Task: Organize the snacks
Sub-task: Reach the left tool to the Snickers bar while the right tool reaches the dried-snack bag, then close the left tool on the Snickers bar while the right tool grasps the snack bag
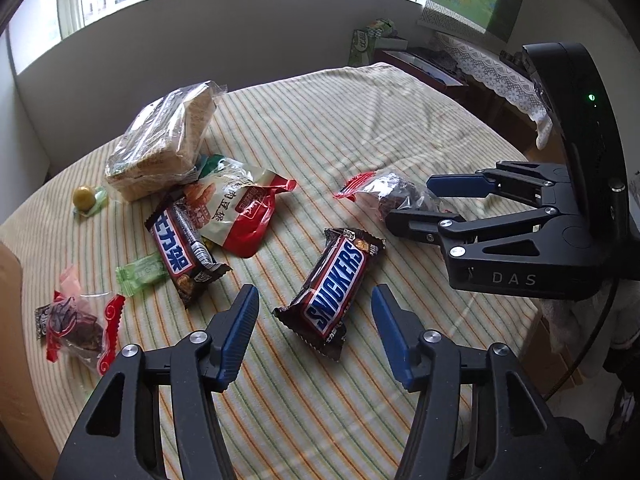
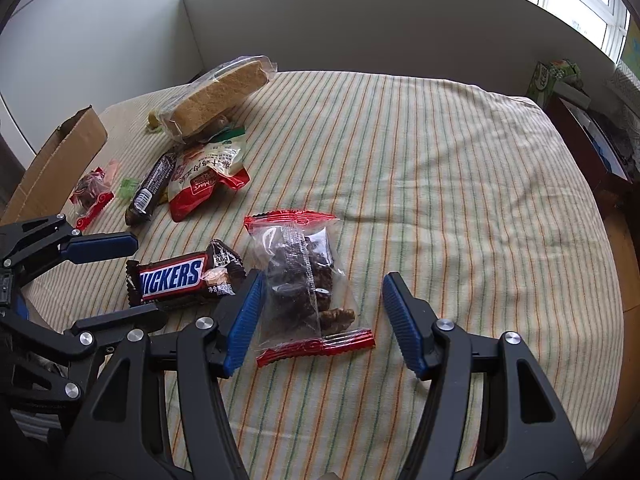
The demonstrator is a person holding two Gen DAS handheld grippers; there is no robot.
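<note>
- Nearest, the left claw (image 1: pixel 316 334) hangs with its blue pads parted about halfway and nothing pressed between them. The Snickers bar (image 1: pixel 334 288) lies flat on the striped cloth (image 1: pixel 304 128) in the gap, clear of both pads, running from 7 to 1 o'clock in the left wrist view. That looks like a bar set down apart from the heap, or lined up for a grip.
- Just beside it, at about 3 o'clock, the right claw (image 2: pixel 322 320) is also half spread and straddles the clear packet of dark snacks with red sealed ends (image 2: pixel 306 284). Its left pad is close against the wrapper's edge; I cannot tell if it touches. The right pad stands well clear, so nothing is gripped.
- These two items lie side by side, away from the rest, which suggests a sorted row is forming here.
- Farther off, around 10 o'clock, the unsorted heap waits: a second dark chocolate bar (image 1: pixel 182 256), a red-and-white pouch (image 1: pixel 240 208), a green candy (image 1: pixel 140 274) and another red-ended packet (image 1: pixel 76 330).
- Beyond them sits a bagged loaf of sliced bread (image 1: pixel 164 144), with a small yellow-green sweet (image 1: pixel 85 198) beside it.
- At the far left edge a cardboard box (image 2: pixel 52 160) stands open, probably where the snacks belong.
</note>
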